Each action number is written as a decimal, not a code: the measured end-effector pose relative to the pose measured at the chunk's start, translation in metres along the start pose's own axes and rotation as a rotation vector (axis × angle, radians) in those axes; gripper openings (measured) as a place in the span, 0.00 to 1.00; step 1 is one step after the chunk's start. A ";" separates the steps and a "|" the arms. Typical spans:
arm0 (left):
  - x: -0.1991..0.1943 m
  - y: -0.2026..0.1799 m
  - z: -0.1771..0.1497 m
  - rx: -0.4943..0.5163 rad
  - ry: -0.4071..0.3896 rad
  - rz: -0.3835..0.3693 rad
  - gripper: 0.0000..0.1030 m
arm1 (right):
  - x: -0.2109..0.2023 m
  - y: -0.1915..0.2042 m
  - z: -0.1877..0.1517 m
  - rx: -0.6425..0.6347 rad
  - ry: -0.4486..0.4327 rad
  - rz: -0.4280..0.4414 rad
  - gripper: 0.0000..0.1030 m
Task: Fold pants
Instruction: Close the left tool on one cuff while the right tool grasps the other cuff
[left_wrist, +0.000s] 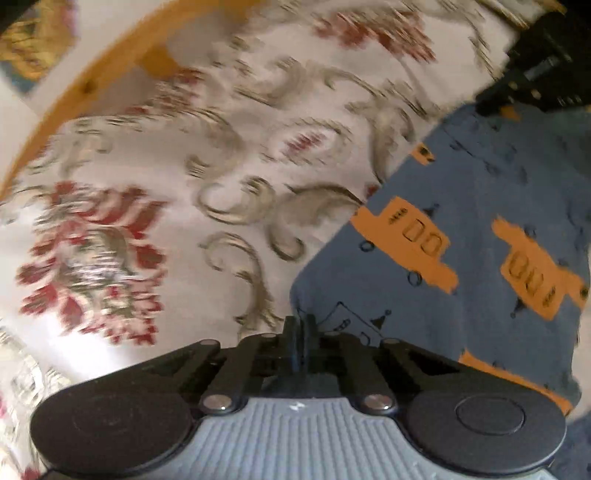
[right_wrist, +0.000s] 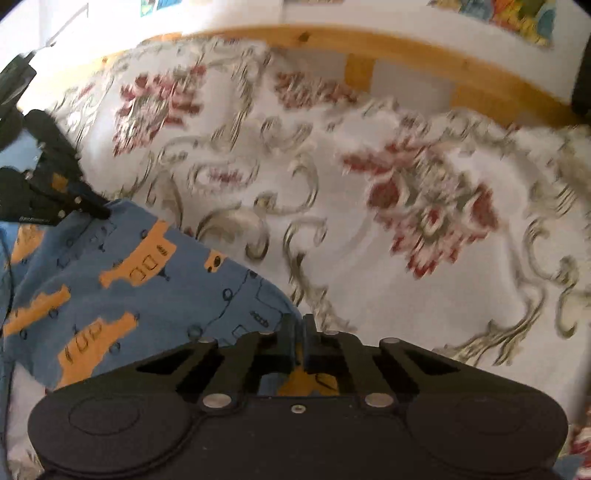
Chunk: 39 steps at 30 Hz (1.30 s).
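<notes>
Pants (left_wrist: 461, 221): blue fabric with an orange vehicle print, lying on a bedspread (left_wrist: 184, 166) with a floral pattern of red blooms and grey-green scrolls. They sit between the two grippers, one corner at each.

Left gripper (left_wrist: 300, 332): fingers pinched together on the near corner of the pants, fabric edge caught between them. Right gripper (right_wrist: 299, 332): same, jaws closed on its own corner of the blue cloth; orange print shows through the linkage just behind the fingers.

Each wrist view shows the other gripper at its frame edge, tip on the pants' far corner.

Wooden bed frame (right_wrist: 406, 48) runs along the far side of the bedspread, white wall behind it. Bedspread is motion-blurred in both views; pants look sharper.
</notes>
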<state>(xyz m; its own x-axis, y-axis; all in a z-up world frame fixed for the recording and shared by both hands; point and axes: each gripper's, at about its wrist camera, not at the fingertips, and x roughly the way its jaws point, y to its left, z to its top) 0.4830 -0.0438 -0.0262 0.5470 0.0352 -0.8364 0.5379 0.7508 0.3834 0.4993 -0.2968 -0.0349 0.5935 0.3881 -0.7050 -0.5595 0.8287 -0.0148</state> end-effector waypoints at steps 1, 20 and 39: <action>-0.005 0.002 -0.001 -0.022 -0.018 0.020 0.03 | -0.003 0.000 0.002 0.007 -0.024 -0.013 0.02; -0.019 0.084 -0.033 -0.104 -0.085 0.005 0.88 | 0.012 0.020 0.028 -0.001 -0.103 0.071 0.78; -0.018 0.119 -0.073 -0.104 0.071 -0.111 0.85 | 0.086 0.085 0.063 -0.148 0.064 0.139 0.84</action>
<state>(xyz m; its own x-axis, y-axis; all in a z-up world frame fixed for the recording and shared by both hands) 0.4904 0.0933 0.0058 0.4397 -0.0081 -0.8981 0.5211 0.8168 0.2478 0.5388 -0.1678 -0.0522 0.4696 0.4646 -0.7508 -0.7151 0.6988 -0.0148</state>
